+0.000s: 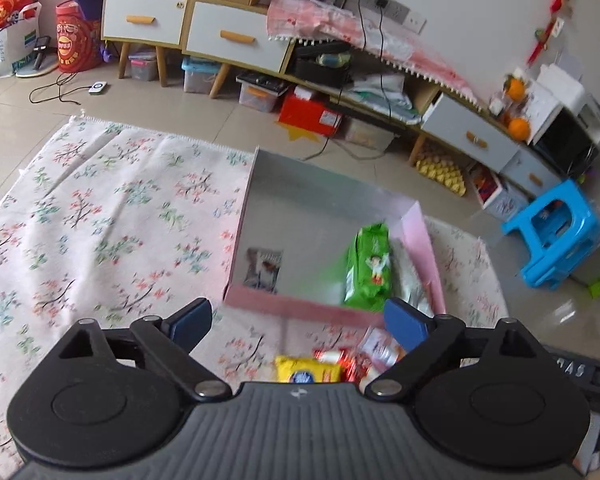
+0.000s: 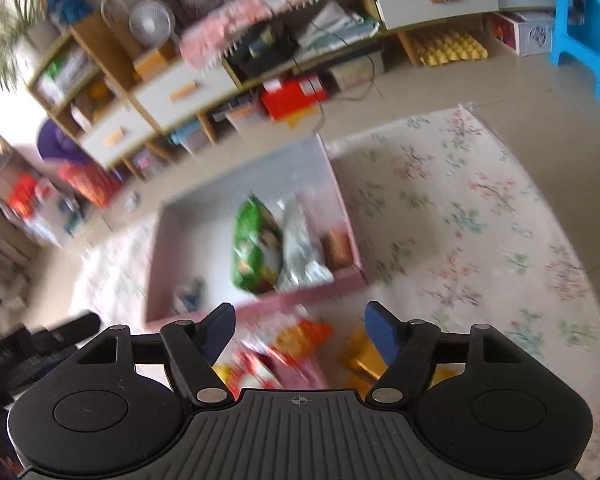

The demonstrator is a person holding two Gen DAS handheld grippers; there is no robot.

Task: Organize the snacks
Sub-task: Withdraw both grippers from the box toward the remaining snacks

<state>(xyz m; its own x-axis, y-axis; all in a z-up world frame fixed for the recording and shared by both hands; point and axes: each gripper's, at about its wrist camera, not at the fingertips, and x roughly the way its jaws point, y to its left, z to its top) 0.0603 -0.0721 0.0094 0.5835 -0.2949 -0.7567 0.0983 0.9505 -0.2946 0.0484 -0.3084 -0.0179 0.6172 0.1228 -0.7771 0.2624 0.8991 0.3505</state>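
Both tongs stand wide open with nothing between their blue pads: the left gripper (image 1: 298,322) and the right gripper (image 2: 300,330) hang over loose snacks (image 1: 324,366) on the flowered rug (image 1: 100,220). Just beyond sits a pink box (image 1: 300,306), holding a green packet (image 1: 368,268), a silvery bag (image 2: 304,248) beside it and a small sachet (image 1: 264,270) apart in the near corner. Behind are a low cabinet (image 1: 228,36), a red carton (image 1: 308,114) and a blue stool (image 1: 556,232)
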